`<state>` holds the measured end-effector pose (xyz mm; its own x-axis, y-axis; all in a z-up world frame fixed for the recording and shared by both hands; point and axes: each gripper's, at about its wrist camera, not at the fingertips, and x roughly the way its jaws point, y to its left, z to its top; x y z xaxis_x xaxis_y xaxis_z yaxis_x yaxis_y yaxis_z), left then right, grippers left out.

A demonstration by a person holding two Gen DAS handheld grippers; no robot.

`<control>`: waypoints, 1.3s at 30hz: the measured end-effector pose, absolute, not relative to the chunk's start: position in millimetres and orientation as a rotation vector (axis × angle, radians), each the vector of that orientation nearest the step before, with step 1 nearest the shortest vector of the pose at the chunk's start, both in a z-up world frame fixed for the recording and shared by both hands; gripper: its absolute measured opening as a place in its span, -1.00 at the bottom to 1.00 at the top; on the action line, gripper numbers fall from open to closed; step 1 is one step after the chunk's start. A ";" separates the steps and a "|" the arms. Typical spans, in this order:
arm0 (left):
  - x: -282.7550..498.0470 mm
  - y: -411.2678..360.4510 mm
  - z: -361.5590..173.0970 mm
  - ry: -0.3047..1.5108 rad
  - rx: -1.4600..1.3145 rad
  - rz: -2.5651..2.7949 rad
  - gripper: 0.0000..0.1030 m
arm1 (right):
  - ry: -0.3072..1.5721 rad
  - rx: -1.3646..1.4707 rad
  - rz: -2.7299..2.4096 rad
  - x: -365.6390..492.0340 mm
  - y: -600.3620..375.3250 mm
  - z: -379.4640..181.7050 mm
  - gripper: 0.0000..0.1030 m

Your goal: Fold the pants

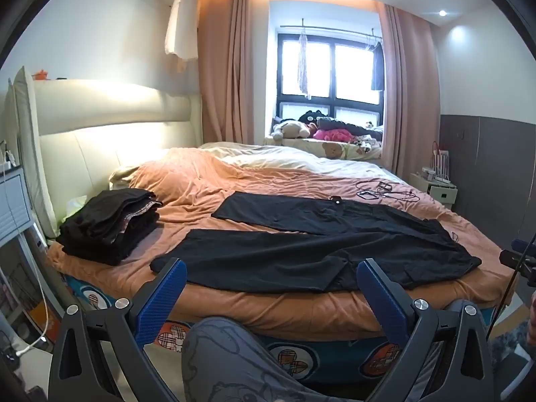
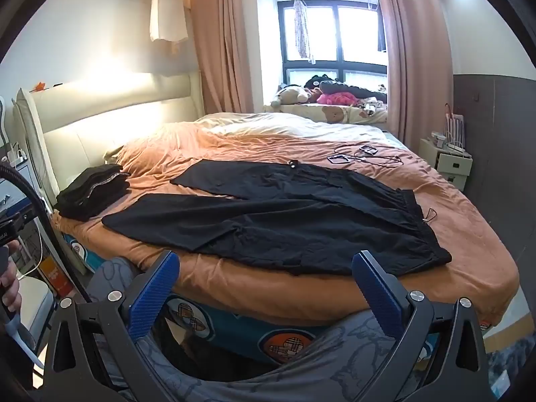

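Observation:
Black pants [image 1: 301,244] lie spread flat on the orange bedsheet, legs pointing left and waistband at the right; they also fill the near part of the bed in the right wrist view [image 2: 284,221]. My left gripper [image 1: 271,268] hangs open in front of the bed's near edge, short of the pants, with nothing between its blue pads. My right gripper [image 2: 266,261] is likewise open and empty, level with the near hem of the pants. Neither touches the cloth.
A stack of folded dark clothes [image 1: 110,224] sits at the bed's left near the headboard [image 1: 100,134]. Cables and a phone [image 1: 385,192] lie on the far right of the bed. A person's patterned trouser knee [image 1: 234,361] is below the grippers. A small nightstand [image 2: 449,164] stands right.

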<state>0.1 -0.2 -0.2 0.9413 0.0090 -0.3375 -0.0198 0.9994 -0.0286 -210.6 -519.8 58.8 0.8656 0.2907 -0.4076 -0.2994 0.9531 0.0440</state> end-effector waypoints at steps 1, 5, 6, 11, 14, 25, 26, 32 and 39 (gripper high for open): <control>-0.5 1.0 -0.4 0.336 -0.049 0.000 0.99 | 0.425 -0.020 0.308 -210.5 -520.1 58.7 1.00; 0.8 -1.5 4.1 0.334 -0.054 -0.011 0.99 | 0.425 -0.014 0.308 -210.7 -521.4 59.1 1.00; 1.5 -2.1 4.5 0.335 -0.054 -0.013 0.99 | 0.425 -0.016 0.306 -210.7 -521.3 59.3 1.00; -8.6 4.1 4.1 0.310 -0.079 -0.020 0.99 | 0.415 -0.012 0.298 -216.3 -522.4 63.1 1.00; -10.7 5.9 4.1 0.305 -0.080 -0.022 0.99 | 0.412 -0.017 0.290 -218.3 -521.4 63.7 1.00; -12.3 6.4 5.7 0.295 -0.089 -0.032 0.99 | 0.404 -0.019 0.275 -222.4 -517.3 61.6 1.00; -12.4 6.9 5.9 0.293 -0.090 -0.030 0.99 | 0.405 -0.018 0.275 -222.1 -517.2 61.9 1.00; -14.3 6.0 6.0 0.292 -0.096 -0.031 0.99 | 0.404 -0.020 0.270 -223.0 -516.1 62.4 1.00; -18.3 5.9 5.7 0.280 -0.096 -0.035 0.99 | 0.395 -0.022 0.272 -224.0 -517.4 62.6 1.00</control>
